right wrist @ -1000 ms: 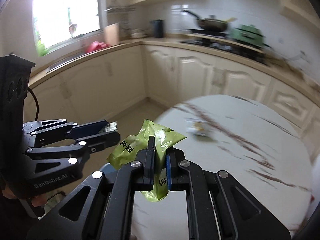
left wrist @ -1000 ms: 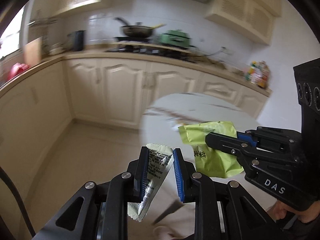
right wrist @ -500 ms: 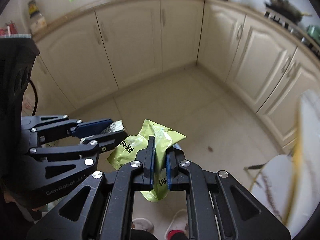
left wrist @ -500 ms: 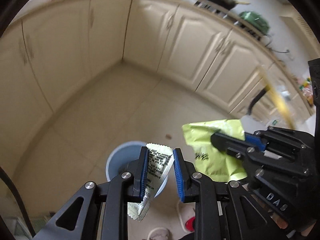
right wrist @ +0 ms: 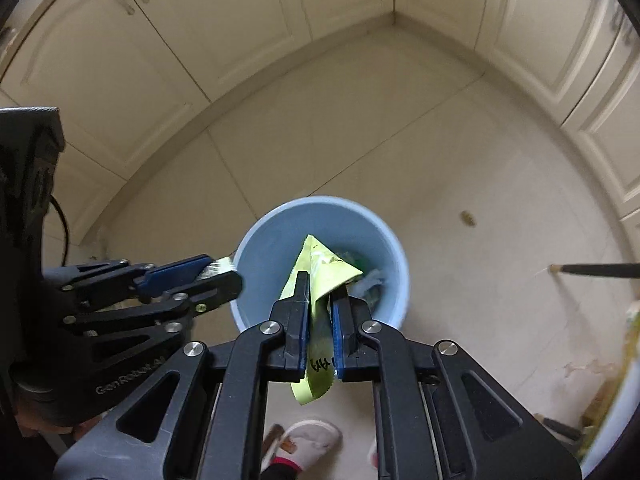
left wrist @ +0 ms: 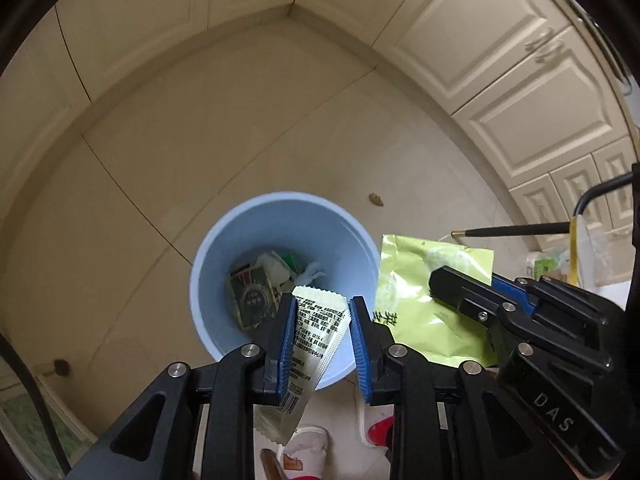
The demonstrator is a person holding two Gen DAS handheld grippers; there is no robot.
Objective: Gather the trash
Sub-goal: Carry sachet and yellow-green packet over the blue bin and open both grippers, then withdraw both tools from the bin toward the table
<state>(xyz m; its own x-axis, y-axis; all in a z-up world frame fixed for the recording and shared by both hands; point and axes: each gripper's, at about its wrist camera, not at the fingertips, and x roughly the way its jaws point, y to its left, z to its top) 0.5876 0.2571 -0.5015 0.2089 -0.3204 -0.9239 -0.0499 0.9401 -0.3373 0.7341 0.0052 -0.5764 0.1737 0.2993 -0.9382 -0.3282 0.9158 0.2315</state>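
A light blue trash bin stands on the floor below both grippers, with several wrappers inside; it also shows in the right wrist view. My left gripper is shut on a white printed wrapper above the bin's near rim. My right gripper is shut on a green snack packet over the bin; the packet also shows in the left wrist view. The left gripper appears at the left of the right wrist view.
Cream cabinet doors ring the tiled floor. A small scrap lies on the floor beyond the bin. A black chair leg and table edge are at right. Slippered feet are below the grippers.
Both grippers swung away from the table and tilted down toward the floor. The blue bin has come in under them. Both still hold their wrappers.
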